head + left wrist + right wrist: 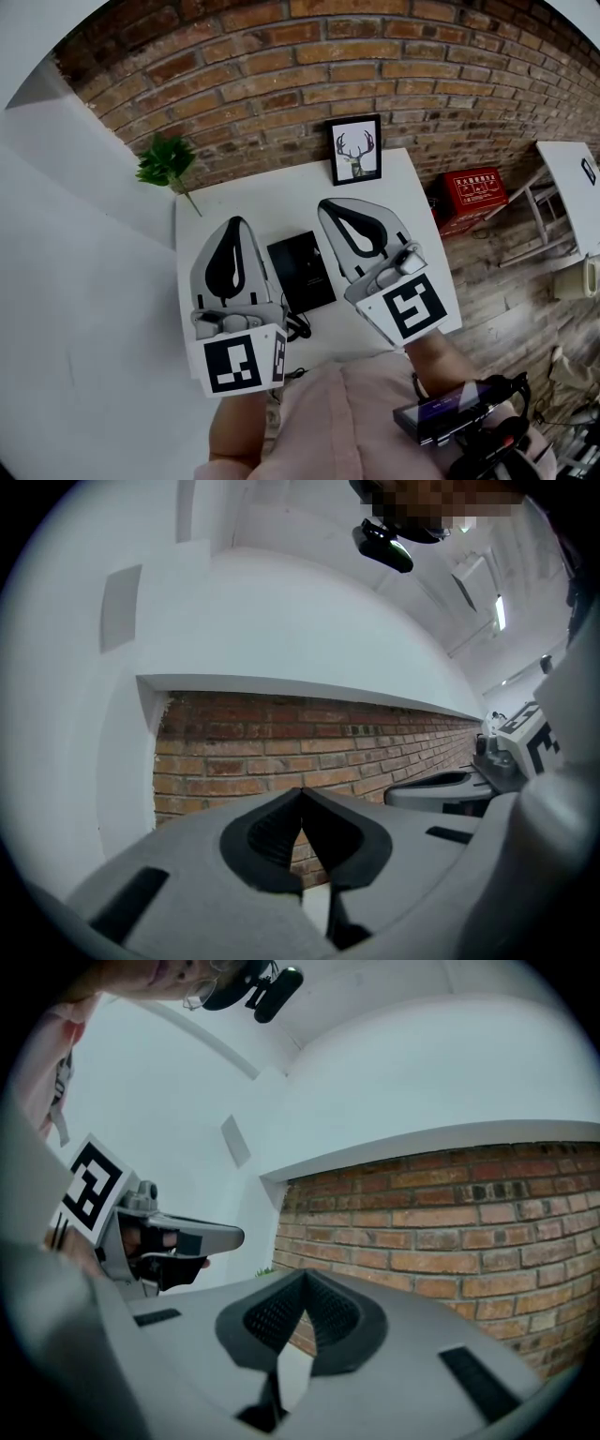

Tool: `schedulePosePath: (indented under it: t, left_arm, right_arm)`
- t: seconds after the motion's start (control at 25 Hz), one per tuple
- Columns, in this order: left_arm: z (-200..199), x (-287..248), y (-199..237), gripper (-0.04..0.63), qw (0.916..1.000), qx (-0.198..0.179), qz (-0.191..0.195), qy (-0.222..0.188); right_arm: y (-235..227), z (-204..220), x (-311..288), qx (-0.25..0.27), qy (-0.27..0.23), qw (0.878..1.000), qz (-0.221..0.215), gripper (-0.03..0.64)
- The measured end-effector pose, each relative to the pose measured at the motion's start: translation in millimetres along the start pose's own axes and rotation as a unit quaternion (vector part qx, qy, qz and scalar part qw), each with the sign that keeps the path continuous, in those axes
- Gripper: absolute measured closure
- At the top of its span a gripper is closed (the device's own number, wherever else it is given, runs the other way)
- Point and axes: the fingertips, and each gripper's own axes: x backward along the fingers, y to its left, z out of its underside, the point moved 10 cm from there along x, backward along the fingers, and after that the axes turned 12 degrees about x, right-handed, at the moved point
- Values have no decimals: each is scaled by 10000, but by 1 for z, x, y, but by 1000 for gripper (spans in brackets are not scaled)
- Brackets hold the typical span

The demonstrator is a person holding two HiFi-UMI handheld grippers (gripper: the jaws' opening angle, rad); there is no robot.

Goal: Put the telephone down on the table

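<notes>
the person's pink clothing (328, 422) fills the near edge of the head view; beyond it the left gripper (236, 222) reaches away over the white table (281, 202); its own view shows its jaws pressed together tip to tip with nothing between them, only brick behind; the right gripper (324, 203) runs alongside it to the right, its tips a little farther out, and its jaws are likewise clenched on nothing; the telephone (302, 270), a flat black unit, lies on the table in the gap between the two grippers, gripped by neither, with its near left corner hidden behind the left gripper; a dark cord (298, 328) curls at its near end; farther on the tabletop is bare white up to a framed deer picture (356, 150), which stands upright at the table's far edge; a green plant (167, 161) sits at the far left corner; a red crate (473, 194) rests on the wooden floor (506, 291) right of the table; the brick wall (281, 66) closes the scene behind them all
</notes>
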Motion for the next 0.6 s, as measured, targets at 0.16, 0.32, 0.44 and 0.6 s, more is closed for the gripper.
schedulePosePath:
  t: [0.16,0.32,0.44,0.6]
  left_arm:
    - [1,-2,0,592,10000,-22,11,27]
    - [2,-3,-1,592,9999,-86,21,52]
    - [3,-5,-1,592,9999,-108,32,84]
    - [5,-7,-1,592,9998,-130,46,119]
  right_arm:
    - [-1,1,-2,-16,12,10000,-2,614]
    - [0,3,-4,-18,12,10000,-31,612]
    - [0,3,-5,-29,10,10000,-41,612]
    - [-3,5,-6,-28,20,10000,-29,614]
